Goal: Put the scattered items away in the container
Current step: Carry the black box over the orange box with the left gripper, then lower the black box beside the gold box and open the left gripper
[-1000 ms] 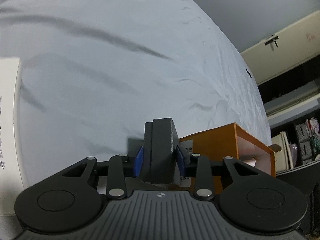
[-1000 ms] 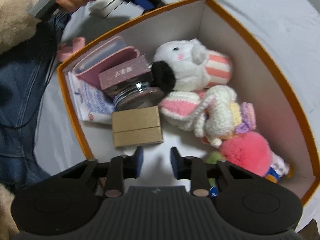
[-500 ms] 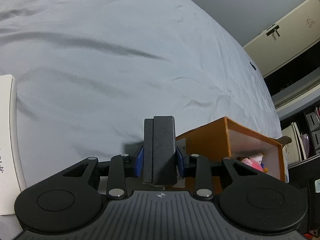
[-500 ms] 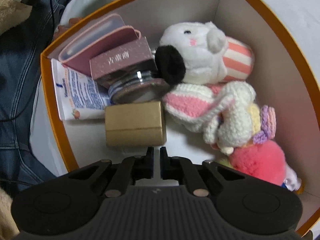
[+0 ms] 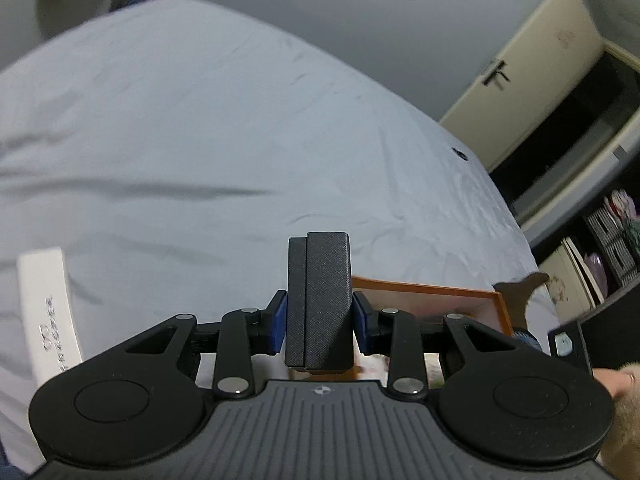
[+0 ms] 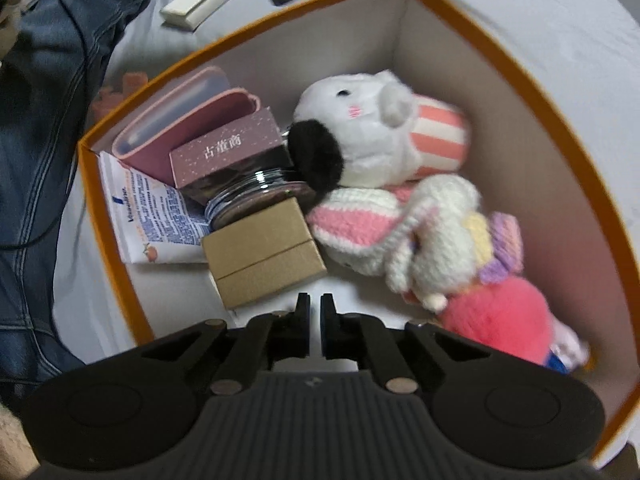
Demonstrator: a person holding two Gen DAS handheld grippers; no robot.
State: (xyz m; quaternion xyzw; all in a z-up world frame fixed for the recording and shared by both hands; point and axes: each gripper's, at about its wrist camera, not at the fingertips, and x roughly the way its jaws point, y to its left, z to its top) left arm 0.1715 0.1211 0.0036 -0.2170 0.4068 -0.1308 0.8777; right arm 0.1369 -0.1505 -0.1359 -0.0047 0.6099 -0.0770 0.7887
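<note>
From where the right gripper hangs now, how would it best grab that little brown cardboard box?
Probably from straight above, pinching the brown cardboard box across its narrow width. Its flat top faces up, but the jar crowds its far long side; the near side is free. The right gripper, nearly shut and empty, must open wider first.

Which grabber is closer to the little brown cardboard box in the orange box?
Right. The right gripper hangs just above the brown cardboard box inside the orange box, with nothing between its fingers. The left gripper, clamping a black case, is outside the orange box.
</note>
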